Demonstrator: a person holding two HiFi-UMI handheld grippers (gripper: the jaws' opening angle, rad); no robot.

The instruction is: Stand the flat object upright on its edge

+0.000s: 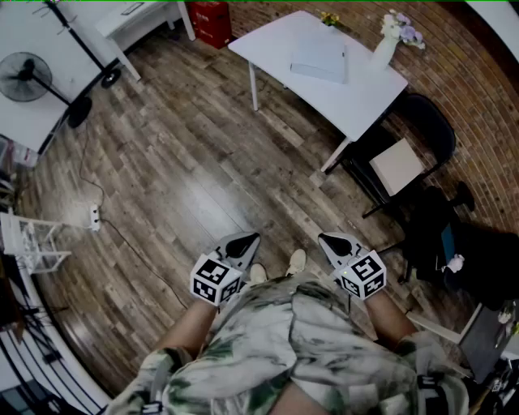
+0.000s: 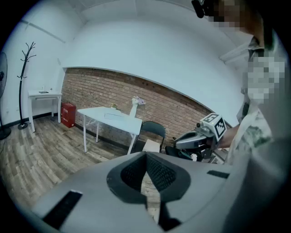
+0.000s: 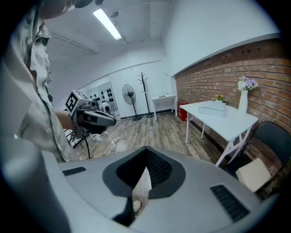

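A flat pale grey object (image 1: 319, 57) lies face down on the white table (image 1: 357, 101) across the room; it also shows as a flat object (image 2: 113, 116) in the left gripper view and as a flat object (image 3: 212, 109) in the right gripper view. My left gripper (image 1: 251, 239) and right gripper (image 1: 324, 239) are held close to the person's body, above the wooden floor and far from the table. Both are shut with nothing between the jaws. The left gripper (image 2: 146, 157) points toward the table; the right gripper (image 3: 146, 152) does too.
On the table stands a white vase with flowers (image 1: 388, 44). A black chair (image 1: 399, 166) with a beige seat pad stands beside it. A fan (image 1: 24, 77), a red box (image 1: 209, 20) and a power strip with its cable (image 1: 94, 216) are on the floor to the left.
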